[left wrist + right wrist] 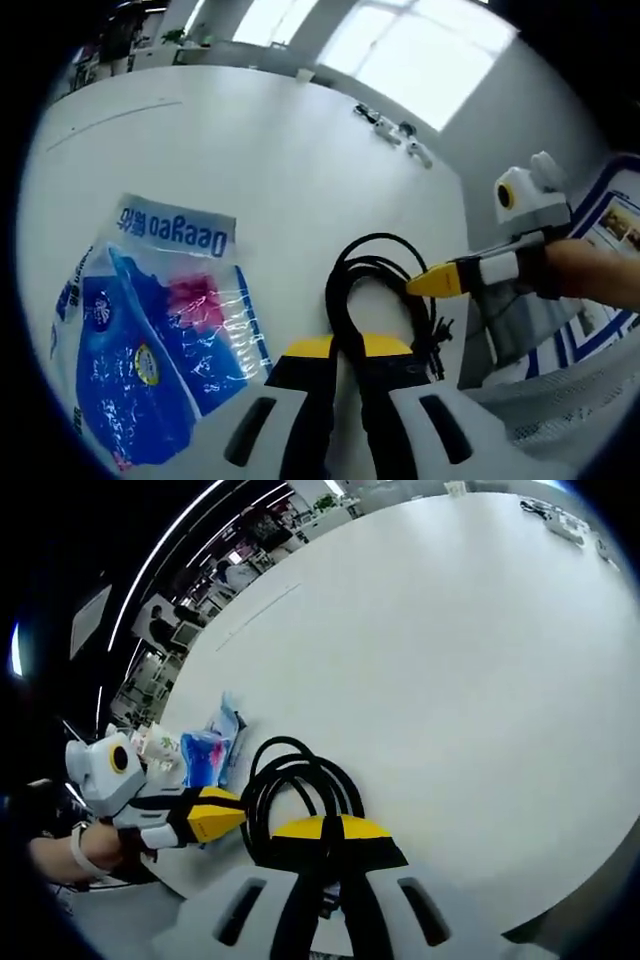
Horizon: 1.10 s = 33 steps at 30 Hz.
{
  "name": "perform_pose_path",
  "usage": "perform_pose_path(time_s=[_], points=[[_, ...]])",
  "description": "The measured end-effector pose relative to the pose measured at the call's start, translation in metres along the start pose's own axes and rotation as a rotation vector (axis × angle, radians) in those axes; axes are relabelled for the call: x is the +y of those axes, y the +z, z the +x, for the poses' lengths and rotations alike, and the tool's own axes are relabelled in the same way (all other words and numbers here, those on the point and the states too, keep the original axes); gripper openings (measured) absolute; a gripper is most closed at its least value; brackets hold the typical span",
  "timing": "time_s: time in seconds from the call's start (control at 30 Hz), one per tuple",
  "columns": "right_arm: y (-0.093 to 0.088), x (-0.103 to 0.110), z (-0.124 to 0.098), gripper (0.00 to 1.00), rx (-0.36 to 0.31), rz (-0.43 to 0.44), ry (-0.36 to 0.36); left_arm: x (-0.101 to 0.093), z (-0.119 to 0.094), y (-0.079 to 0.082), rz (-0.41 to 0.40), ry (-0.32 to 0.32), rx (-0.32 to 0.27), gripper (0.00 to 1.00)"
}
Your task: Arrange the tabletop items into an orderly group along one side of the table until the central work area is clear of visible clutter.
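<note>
Black cable coil (385,300) clamped in both grippers, left (345,375), right (325,865); blue "Deeyeo" pack (160,340) beside.

In the left gripper view, the left gripper (345,400) has two broad pale grey jaws, each with a dark oblong slot, black inner faces and a yellow curved piece at the front. The right gripper (440,282) shows a yellow tapered tip, a white band and black body. In the right gripper view, the right gripper (330,880) has the same grey jaws, slots and yellow cap. The left gripper (215,815) is yellow-tipped, white and black, and the hand (60,858) behind it wears a pale wristband.
</note>
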State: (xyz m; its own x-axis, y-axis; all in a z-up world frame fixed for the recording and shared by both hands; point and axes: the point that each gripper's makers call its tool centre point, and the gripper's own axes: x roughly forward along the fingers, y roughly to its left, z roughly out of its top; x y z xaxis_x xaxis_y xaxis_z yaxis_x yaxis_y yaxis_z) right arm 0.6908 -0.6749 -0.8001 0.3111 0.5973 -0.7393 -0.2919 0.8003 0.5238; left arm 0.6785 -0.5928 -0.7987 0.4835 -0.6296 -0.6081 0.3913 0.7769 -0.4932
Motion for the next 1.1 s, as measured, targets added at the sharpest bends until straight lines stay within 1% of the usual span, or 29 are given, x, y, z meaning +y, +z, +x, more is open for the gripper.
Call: perform_pose_path(time_s=[0.2, 0.3, 0.33, 0.37, 0.43, 0.5, 0.57, 0.63, 0.73, 0.77, 0.83, 0.87, 0.9, 1.0, 1.03, 1.1], points=[[-0.001, 0.001, 0.002, 0.00, 0.003, -0.011, 0.008, 0.002, 0.000, -0.001, -0.005, 0.002, -0.006, 0.05], [0.000, 0.001, 0.001, 0.01, -0.003, -0.025, 0.014, 0.002, -0.001, 0.001, 0.036, 0.012, -0.023, 0.07], [0.001, 0.002, 0.000, 0.02, -0.011, -0.031, 0.015, 0.002, -0.002, 0.003, 0.049, 0.017, -0.038, 0.08], [0.002, 0.002, 0.000, 0.04, -0.014, -0.036, 0.017, 0.001, -0.002, 0.005, 0.046, 0.009, -0.047, 0.08], [0.004, 0.005, -0.001, 0.07, -0.022, -0.043, 0.023, 0.001, -0.003, 0.008, 0.050, 0.011, -0.055, 0.11], [0.006, 0.008, -0.002, 0.10, -0.032, -0.052, 0.029, 0.000, -0.005, 0.012, 0.074, 0.020, -0.069, 0.14], [0.009, 0.010, -0.004, 0.12, -0.038, -0.069, 0.031, 0.001, -0.006, 0.014, 0.067, 0.022, -0.074, 0.16], [0.013, 0.013, -0.007, 0.14, -0.048, -0.093, 0.038, 0.000, -0.009, 0.017, 0.067, 0.021, -0.085, 0.17], [0.020, 0.015, -0.011, 0.17, -0.077, -0.140, 0.049, -0.005, -0.013, 0.023, 0.096, 0.009, -0.108, 0.19], [0.021, 0.013, -0.013, 0.18, -0.075, -0.145, 0.039, -0.004, -0.014, 0.023, 0.098, 0.012, -0.110, 0.19], [0.025, 0.014, -0.015, 0.20, -0.084, -0.167, 0.045, -0.003, -0.016, 0.026, 0.095, 0.011, -0.125, 0.19], [0.026, 0.014, -0.015, 0.21, -0.084, -0.172, 0.046, -0.003, -0.017, 0.027, 0.092, 0.010, -0.128, 0.21], [0.028, 0.015, -0.016, 0.22, -0.093, -0.180, 0.053, -0.006, -0.020, 0.031, 0.083, 0.002, -0.144, 0.22], [0.032, 0.022, -0.019, 0.27, -0.115, -0.226, 0.081, -0.011, -0.026, 0.039, 0.099, -0.012, -0.175, 0.27], [0.031, 0.022, -0.020, 0.29, -0.113, -0.231, 0.079, -0.013, -0.028, 0.040, 0.105, -0.015, -0.180, 0.29], [0.031, 0.025, -0.022, 0.31, -0.109, -0.287, 0.089, -0.014, -0.033, 0.045, 0.116, -0.015, -0.202, 0.35]])
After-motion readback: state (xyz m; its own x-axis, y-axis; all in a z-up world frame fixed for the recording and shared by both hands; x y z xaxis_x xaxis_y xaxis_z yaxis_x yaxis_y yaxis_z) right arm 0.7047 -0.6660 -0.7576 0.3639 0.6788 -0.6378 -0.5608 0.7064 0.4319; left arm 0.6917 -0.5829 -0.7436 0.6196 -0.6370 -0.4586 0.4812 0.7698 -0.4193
